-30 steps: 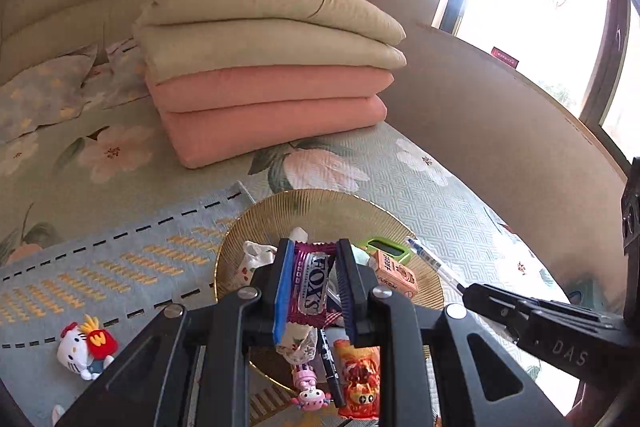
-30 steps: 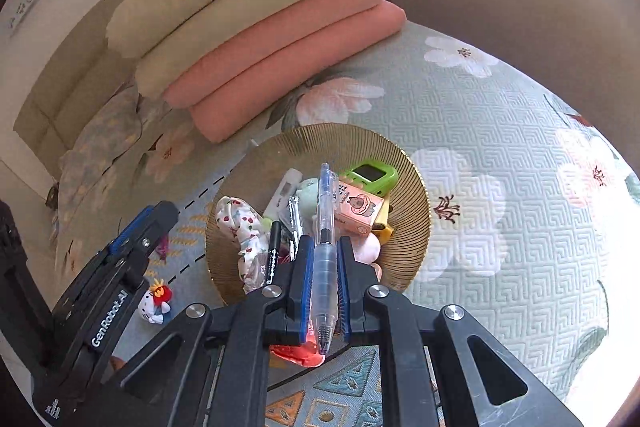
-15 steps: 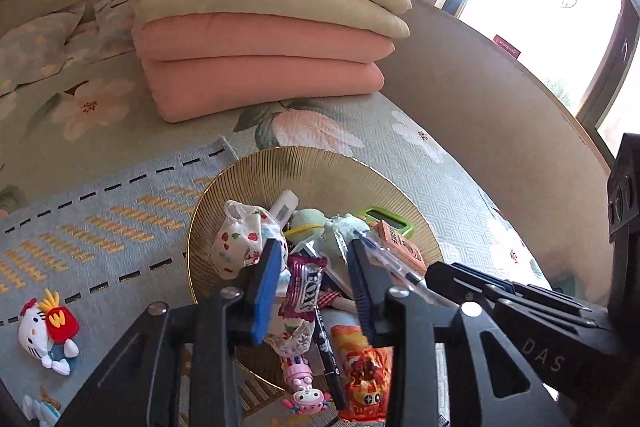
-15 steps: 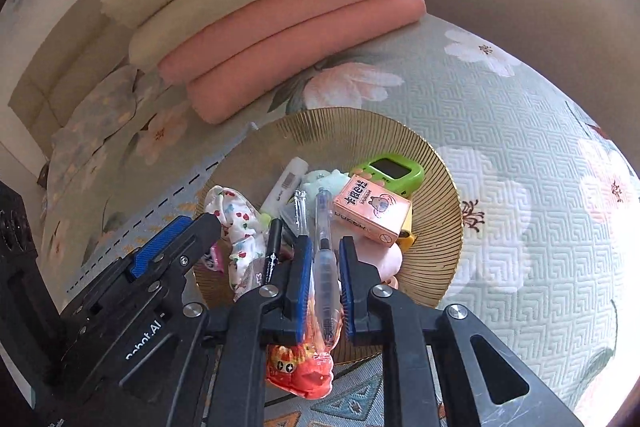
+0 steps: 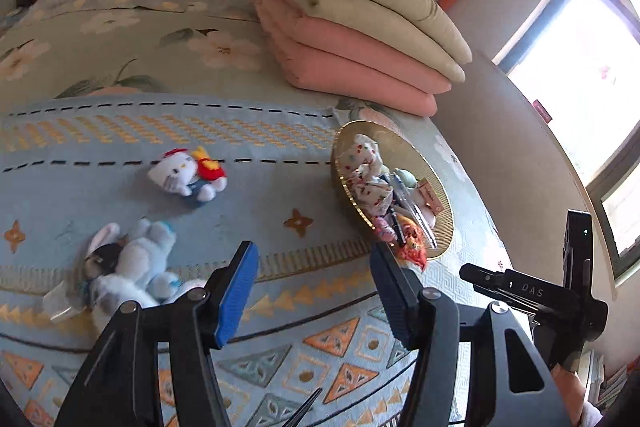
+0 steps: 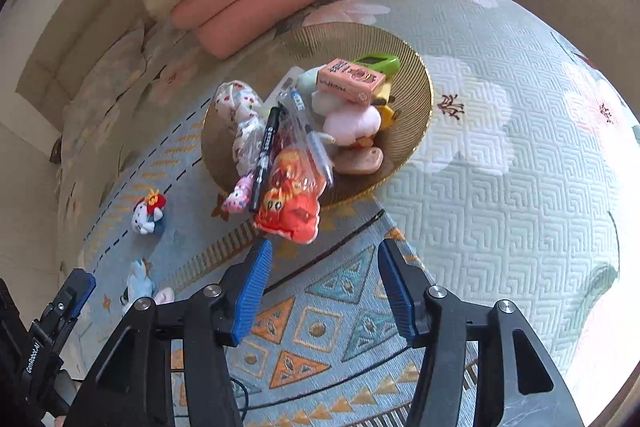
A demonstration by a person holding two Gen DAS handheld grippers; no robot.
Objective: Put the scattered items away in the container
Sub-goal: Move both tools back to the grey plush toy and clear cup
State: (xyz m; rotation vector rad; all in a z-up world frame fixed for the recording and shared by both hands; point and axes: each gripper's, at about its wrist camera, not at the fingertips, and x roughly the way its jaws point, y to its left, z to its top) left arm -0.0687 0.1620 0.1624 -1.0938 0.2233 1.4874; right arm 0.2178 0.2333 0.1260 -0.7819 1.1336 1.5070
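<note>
Plate (image 5: 400,153) of ribbed gold metal, round and shallow, sits at about two o'clock in the left wrist view, heaped with small things. The left gripper (image 5: 314,293) stands over the patterned blue mat (image 5: 280,187); its jaws have just been opening and now stand well apart, nothing between the blue ridged pads. Two soft toys lie loose on the mat: a white cat plush (image 5: 186,173) with red and yellow trim at ten o'clock, and a fluffy pale-blue rabbit plush (image 5: 128,267) at nine o'clock. Four folded quilts (image 5: 360,43) (two beige over two pink) are stacked at twelve o'clock. In the right wrist view the plate (image 6: 416,83) fills the centre, toward twelve o'clock from the right gripper (image 6: 324,285), whose jaws have likewise just been opening and hold nothing. The heap shows a clear pen (image 6: 316,139), a black marker (image 6: 264,155), a crinkly orange snack packet (image 6: 292,195) hanging over the near rim, a pink carton (image 6: 350,81), a green gadget (image 6: 380,61) and a printed cloth (image 6: 240,115). The cat plush (image 6: 148,213) and rabbit plush (image 6: 138,281) lie at nine o'clock.
</note>
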